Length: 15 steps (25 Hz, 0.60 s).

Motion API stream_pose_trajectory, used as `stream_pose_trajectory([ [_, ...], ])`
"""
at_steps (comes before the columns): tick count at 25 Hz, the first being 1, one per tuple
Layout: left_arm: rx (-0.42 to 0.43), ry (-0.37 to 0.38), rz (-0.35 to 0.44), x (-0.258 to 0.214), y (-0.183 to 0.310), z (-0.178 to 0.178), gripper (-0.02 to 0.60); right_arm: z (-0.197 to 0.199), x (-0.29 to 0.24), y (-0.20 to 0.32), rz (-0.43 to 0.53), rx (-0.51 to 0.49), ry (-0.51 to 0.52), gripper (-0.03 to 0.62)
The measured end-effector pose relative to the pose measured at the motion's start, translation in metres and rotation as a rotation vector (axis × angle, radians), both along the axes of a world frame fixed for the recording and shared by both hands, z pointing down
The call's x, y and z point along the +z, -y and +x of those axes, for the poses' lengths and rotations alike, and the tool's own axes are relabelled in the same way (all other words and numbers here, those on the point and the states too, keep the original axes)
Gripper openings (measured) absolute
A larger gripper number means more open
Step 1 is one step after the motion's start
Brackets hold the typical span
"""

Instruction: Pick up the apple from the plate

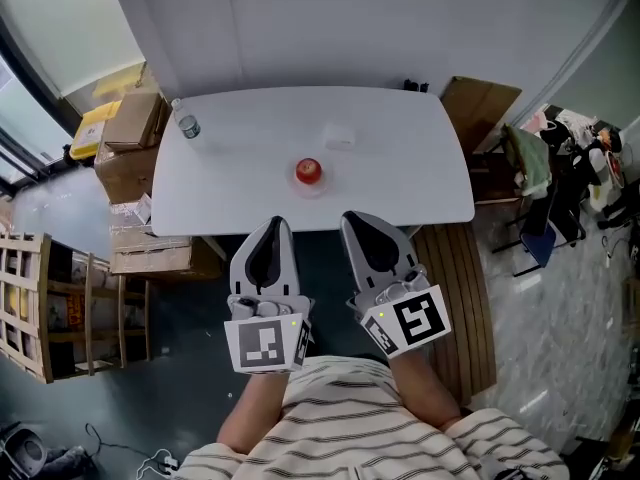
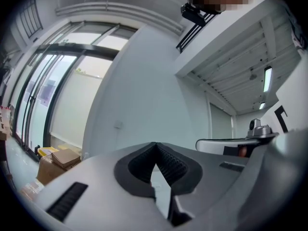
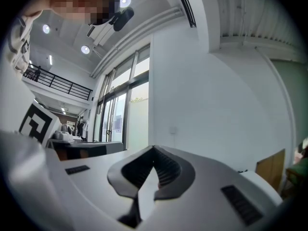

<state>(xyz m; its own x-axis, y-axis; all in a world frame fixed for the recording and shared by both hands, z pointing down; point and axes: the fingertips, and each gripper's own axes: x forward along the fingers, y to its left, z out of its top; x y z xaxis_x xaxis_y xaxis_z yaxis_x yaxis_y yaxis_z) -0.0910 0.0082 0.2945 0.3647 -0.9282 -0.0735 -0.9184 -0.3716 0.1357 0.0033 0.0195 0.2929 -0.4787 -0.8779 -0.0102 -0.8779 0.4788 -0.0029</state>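
A red apple (image 1: pixel 309 171) sits on a small pale plate (image 1: pixel 311 185) near the middle of the white table (image 1: pixel 410 173) in the head view. Both grippers hover short of the table's near edge, pointing level toward it. My left gripper (image 1: pixel 272 225) is below and left of the apple, and its jaws meet at the tips with nothing between them. My right gripper (image 1: pixel 357 218) is below and right of the apple, also shut and empty. In the left gripper view the left gripper (image 2: pixel 155 146) shows closed jaws against a white wall. The right gripper view shows the right gripper (image 3: pixel 154 149) closed likewise.
A clear bottle (image 1: pixel 187 125) stands at the table's far left corner and a small white object (image 1: pixel 340 136) lies behind the apple. Cardboard boxes (image 1: pixel 130 138) are stacked left of the table. A wooden board (image 1: pixel 480 108) and a cluttered chair (image 1: pixel 530 168) stand to the right.
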Motion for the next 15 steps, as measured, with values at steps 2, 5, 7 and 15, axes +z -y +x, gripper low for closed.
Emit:
stream_pose_trajectory([
  [2,0.010,0.002,-0.009,0.003,0.016,-0.004,0.005,-0.006,0.003,0.016,-0.007,0.006,0.002,0.012],
  [5,0.020,0.006,-0.006,0.003,0.036,-0.008,0.005,-0.011,0.005,0.037,-0.011,0.014,0.001,0.012],
  [7,0.020,0.005,-0.011,0.005,0.047,-0.009,0.005,-0.015,0.008,0.046,-0.019,0.011,-0.004,0.012],
  [15,0.007,0.012,-0.057,0.017,0.085,-0.003,0.005,-0.009,0.015,0.087,-0.044,0.001,0.004,0.012],
])
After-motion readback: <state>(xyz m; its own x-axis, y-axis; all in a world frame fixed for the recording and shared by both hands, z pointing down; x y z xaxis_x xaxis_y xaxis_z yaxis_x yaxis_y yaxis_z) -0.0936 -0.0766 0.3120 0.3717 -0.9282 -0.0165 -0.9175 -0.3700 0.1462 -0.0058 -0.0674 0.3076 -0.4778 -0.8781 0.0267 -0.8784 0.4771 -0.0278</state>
